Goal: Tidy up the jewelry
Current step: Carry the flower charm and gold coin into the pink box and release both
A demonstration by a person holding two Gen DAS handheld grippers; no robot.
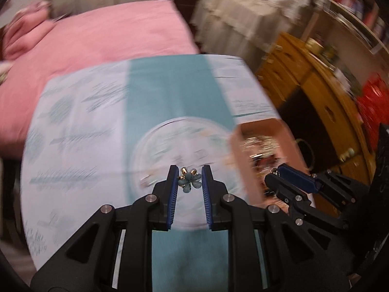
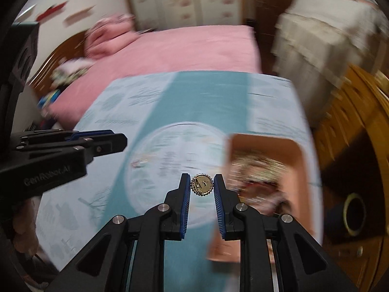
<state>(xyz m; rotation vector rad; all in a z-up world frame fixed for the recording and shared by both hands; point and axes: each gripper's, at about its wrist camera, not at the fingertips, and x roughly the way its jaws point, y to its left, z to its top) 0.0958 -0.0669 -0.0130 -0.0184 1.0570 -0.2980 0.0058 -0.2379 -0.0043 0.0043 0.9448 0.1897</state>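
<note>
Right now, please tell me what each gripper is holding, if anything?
Left gripper: closed on a blue flower brooch.
Right gripper: closed on a round gold brooch.

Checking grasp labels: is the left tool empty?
No, the left tool grips a blue flower-shaped brooch between its blue pads above the round plate.
</note>
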